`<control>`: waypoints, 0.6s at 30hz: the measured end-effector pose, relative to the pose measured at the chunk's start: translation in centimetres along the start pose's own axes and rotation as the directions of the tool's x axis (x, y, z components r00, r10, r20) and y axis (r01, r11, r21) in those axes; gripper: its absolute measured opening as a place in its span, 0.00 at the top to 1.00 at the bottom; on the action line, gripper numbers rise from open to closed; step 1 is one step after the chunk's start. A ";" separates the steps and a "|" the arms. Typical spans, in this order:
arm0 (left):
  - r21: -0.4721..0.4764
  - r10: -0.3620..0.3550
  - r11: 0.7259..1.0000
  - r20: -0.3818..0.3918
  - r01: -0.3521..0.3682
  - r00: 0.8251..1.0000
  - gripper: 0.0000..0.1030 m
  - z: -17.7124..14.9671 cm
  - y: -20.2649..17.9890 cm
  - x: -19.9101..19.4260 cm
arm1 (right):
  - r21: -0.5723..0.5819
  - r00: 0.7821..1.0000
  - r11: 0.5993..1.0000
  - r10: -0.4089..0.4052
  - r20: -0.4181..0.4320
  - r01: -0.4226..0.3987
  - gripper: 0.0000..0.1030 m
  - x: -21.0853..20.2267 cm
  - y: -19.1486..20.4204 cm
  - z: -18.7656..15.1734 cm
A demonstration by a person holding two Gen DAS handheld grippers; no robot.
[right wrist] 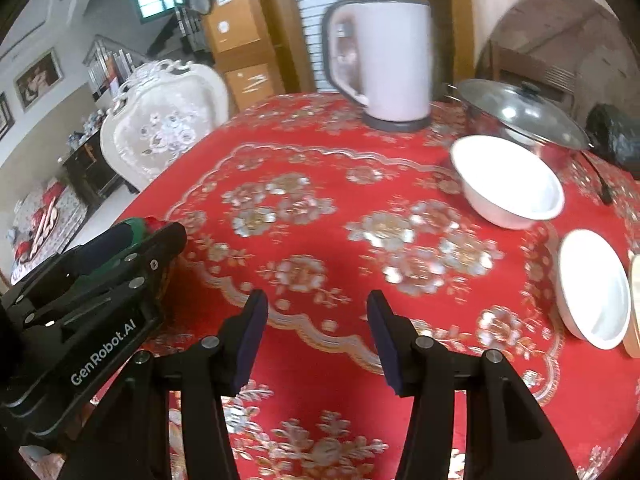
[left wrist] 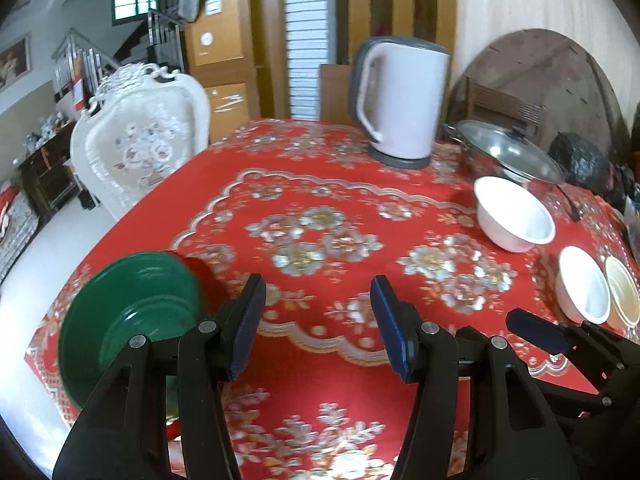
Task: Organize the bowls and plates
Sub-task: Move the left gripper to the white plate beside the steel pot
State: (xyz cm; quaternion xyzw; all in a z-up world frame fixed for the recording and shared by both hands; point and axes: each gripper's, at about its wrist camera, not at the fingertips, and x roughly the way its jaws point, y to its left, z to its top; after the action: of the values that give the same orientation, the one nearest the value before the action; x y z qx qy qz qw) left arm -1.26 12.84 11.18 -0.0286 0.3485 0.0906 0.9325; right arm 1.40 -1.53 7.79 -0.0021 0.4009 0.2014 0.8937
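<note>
My left gripper hangs open over the red flowered tablecloth with nothing between its jaws. Just left of it a green bowl rests tilted near the table's edge, and a red bowl peeks out behind it. My right gripper is open too and holds nothing. Its blue finger shows at the lower right of the left wrist view. To the right stand a large white bowl, a small white bowl and a beige bowl. The left gripper's body hides most of the green bowl.
A white electric kettle stands at the far side of the table. Beside it is a steel pot with a glass lid, then a black bag. A white ornate chair stands at the table's left edge.
</note>
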 end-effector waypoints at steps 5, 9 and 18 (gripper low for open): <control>0.027 -0.048 0.998 -0.006 0.048 0.999 0.47 0.3 -3.0 0.4 | 0.049 0.999 0.998 -0.036 -0.003 0.036 0.50 -0.7 -3.1 -0.5; 0.056 -0.078 0.995 -0.011 0.078 0.997 0.47 0.5 -5.5 0.6 | 0.089 0.998 0.994 -0.062 0.000 0.062 0.50 -1.5 -5.6 -1.0; 0.114 -0.140 0.983 -0.044 0.145 0.989 0.47 1.0 -10.8 1.6 | 0.172 0.993 0.978 -0.115 -0.009 0.114 0.49 -3.4 -11.1 -1.8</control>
State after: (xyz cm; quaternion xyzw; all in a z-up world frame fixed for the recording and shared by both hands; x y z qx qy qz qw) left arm 2.62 2.63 10.81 -0.0004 0.3670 0.0025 0.9302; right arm 2.11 -13.19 7.24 0.0522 0.4154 0.1143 0.9009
